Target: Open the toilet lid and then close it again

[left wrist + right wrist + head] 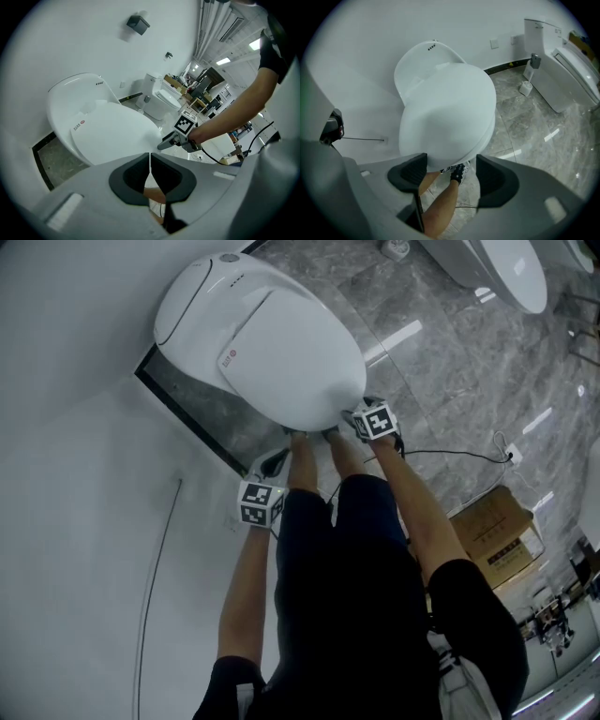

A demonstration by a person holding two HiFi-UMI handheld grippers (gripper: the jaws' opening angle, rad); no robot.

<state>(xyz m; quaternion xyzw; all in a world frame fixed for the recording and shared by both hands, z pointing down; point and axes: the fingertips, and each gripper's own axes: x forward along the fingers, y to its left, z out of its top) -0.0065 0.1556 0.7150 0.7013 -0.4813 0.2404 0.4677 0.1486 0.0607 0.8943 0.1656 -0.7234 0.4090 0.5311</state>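
The left gripper (150, 169) has its jaws pressed together on nothing and hangs off the front-left edge of the closed toilet lid (112, 133), apart from it. The right gripper (449, 171) is spread wide and empty, the lid's front edge just past its fingertips, in line with the gap. Farther off, a second toilet (562, 61) stands by the wall (487, 23)

Both arms reach forward and down. The left arm (246, 592) is bent and held near the body, and the right arm (412, 507) stretches farther out. The left gripper (150, 161) has its jaws pressed together. The right gripper (451, 171) points steeply down, its jaws spread wide and clamping nothing.
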